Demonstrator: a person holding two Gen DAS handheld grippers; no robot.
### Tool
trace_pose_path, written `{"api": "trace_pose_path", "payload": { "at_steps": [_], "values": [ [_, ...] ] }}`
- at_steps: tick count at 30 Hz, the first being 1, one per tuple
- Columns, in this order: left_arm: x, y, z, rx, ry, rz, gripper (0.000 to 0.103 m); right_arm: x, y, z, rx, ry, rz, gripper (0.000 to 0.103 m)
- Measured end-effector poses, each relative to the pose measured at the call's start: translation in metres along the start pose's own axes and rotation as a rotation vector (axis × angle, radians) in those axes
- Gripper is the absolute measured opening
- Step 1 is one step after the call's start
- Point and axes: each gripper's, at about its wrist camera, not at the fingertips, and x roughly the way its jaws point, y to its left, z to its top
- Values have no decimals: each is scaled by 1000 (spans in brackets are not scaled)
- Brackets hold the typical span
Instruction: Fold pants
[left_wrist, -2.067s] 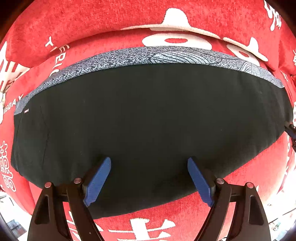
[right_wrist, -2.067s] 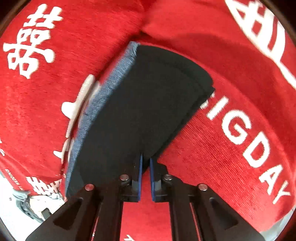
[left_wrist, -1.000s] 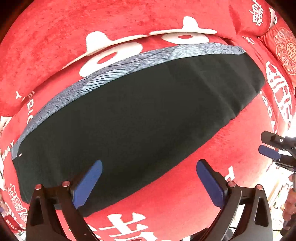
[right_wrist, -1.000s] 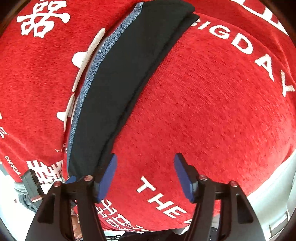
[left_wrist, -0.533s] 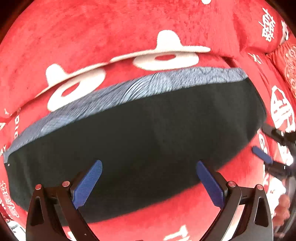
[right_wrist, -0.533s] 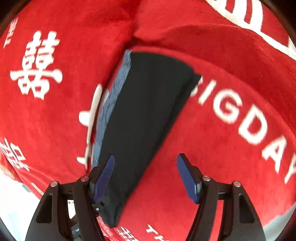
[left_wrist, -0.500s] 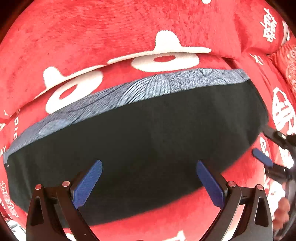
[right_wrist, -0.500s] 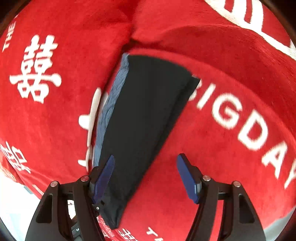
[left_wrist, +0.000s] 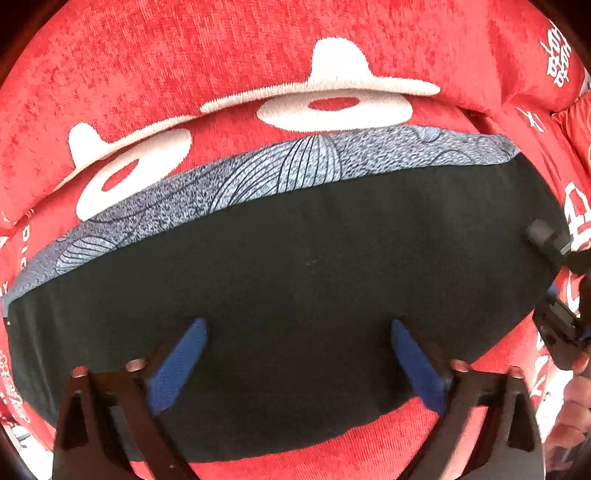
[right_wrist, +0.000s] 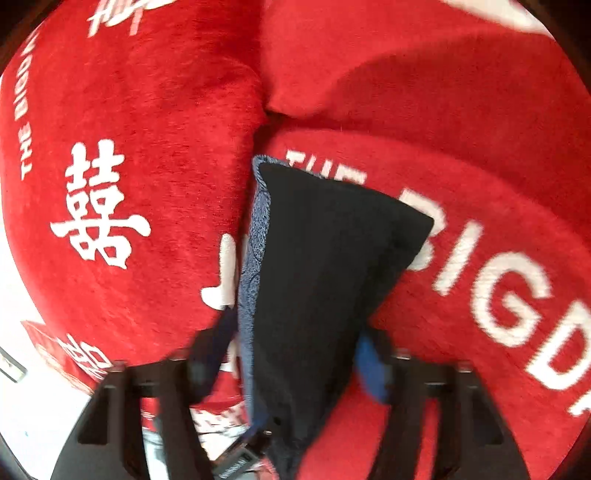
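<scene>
Surrounding pants (left_wrist: 295, 295): red lettered sofa cover (left_wrist: 221, 55)

pants (left_wrist: 295, 295): we see plain black cloth
waistband (left_wrist: 295, 170): grey-blue speckle with dark fan-like lines (along the far edge)
sofa cover (left_wrist: 184, 55): red plush, white characters and letters
gripper pads (left_wrist: 177, 365): we read these as blue, on black fingers

A home, apparently a sofa: plush red cover (left_wrist: 221, 55) printed with white double-happiness characters (right_wrist: 99, 206) and "THE BIGDAY" lettering (right_wrist: 491, 280), cushion seams ahead of the jaws, pale floor behind them
</scene>
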Motion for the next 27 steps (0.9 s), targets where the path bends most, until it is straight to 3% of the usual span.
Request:
{"api": "trace_pose_path", "payload": {
  "at_steps": [1, 2, 6, 10, 13, 20, 24, 27],
  "values": [
    [-8, -1, 4, -5, -19, 10, 65, 0, 1, 0, -7, 2, 5, 13],
    [-14, -2, 8, -7, -44, 22, 60, 0, 5, 0, -25, 4, 3, 13],
    [-27, -7, 33, -46, -158, 46, 60, -9, 39, -11, -185, 15, 11, 13],
    [8, -20, 47, -48, -104, 33, 60, -13, 77, -24, -337, 31, 3, 13],
    [9, -32, 41, 5, -167, 74, 60, -8, 103, -35, -453, 50, -23, 13],
    [9, -8, 43, -31, -141, -70, 60, 2, 152, -72, -703, 73, -123, 13],
    [-3, 23, 49, -116, -128, -193, 60, 5, 176, -98, -846, 73, -196, 13],
    [-20, 58, 46, -158, -156, -204, 60, 10, 195, -125, -973, 73, -258, 13]
  ]
}}
